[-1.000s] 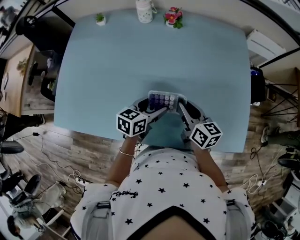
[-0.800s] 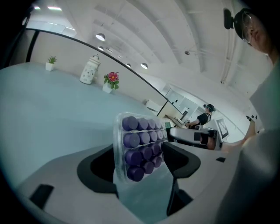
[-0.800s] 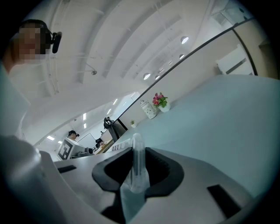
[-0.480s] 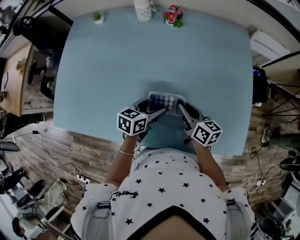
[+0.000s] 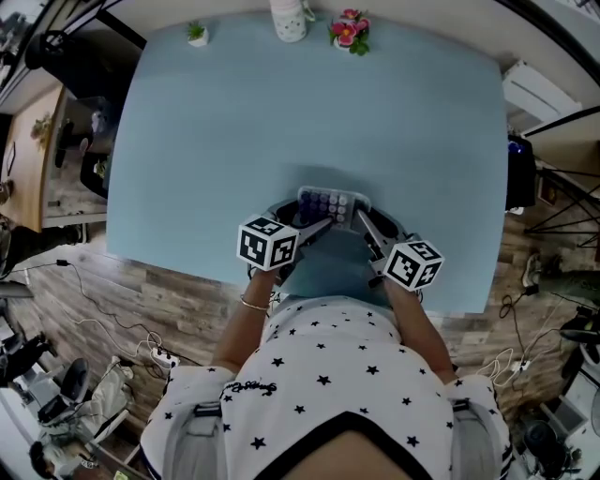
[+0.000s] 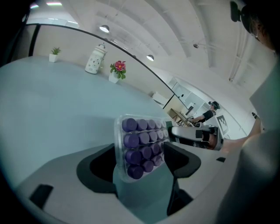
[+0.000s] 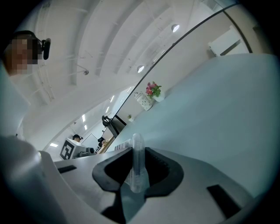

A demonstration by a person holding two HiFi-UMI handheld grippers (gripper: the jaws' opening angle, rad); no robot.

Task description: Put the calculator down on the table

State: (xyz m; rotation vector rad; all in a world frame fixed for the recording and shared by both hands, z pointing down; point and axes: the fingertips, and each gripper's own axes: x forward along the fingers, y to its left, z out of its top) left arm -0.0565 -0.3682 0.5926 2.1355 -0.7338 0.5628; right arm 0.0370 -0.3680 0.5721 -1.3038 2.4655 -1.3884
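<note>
Calculator [image 5: 328,202] sits near the tabletop [image 5: 309,112] edge closest to me, pinched from both sides. Can't tell whether it touches the surface.

Plenty of bare tabletop ahead and to either side. Only clutter is along the far edge, well apart from my tongs: small plant [image 5: 196,35], white jar [image 5: 290,19], pink flowers [image 5: 348,31].

Head view gives the layout but not the pads. Left gripper view shows the purple keys, tilted. Right gripper view shows the same body edge-on, as a thin clear strip.

Left tongs [image 6: 142,154]: fairly wide, clamped across the keypad. Right tongs [image 7: 136,168]: narrow, pads pressed on the thin edge.
</note>
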